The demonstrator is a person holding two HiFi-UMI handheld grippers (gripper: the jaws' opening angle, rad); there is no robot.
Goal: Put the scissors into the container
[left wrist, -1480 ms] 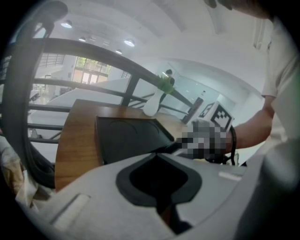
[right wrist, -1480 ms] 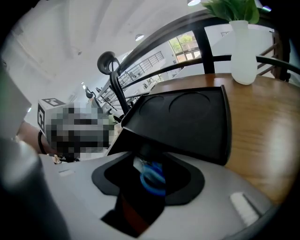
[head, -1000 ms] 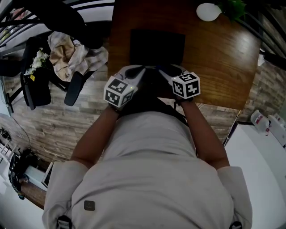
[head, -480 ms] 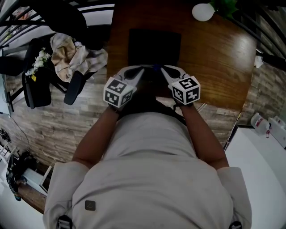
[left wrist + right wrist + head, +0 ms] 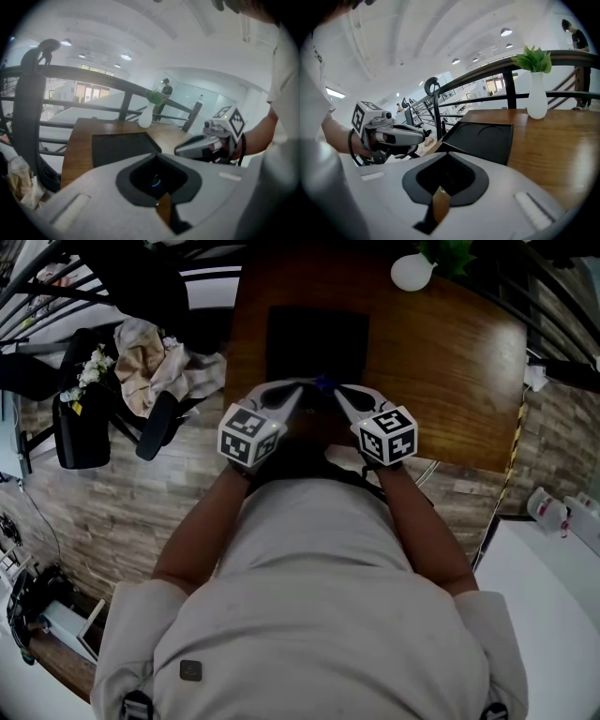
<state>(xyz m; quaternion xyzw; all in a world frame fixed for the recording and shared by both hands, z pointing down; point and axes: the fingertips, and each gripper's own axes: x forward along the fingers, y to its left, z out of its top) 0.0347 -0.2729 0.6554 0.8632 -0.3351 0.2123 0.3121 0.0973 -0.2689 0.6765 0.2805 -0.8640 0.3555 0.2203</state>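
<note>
Both grippers hover side by side over the near edge of the wooden table [image 5: 441,371], tips almost touching. My left gripper [image 5: 302,386] [image 5: 156,153] has its jaws together at the tip. The jaws of my right gripper [image 5: 336,390] [image 5: 445,153] also meet, with nothing seen between them. A small blue thing [image 5: 325,383] [image 5: 154,181] shows between the two tips. It is too small to tell whether it is the scissors or whether either gripper holds it. Just beyond lies a flat black tray [image 5: 314,334] [image 5: 483,136] with round recesses.
A white vase with a green plant [image 5: 411,273] [image 5: 536,101] stands at the table's far edge. A dark railing [image 5: 28,108] runs along the table's left side. Left of the table on the floor are a chair with cloths [image 5: 150,357] and black bags.
The right gripper's jaws have drawn together. Both grippers have crept toward the black tray, tips closer to each other. A blue speck now shows between the tips.
</note>
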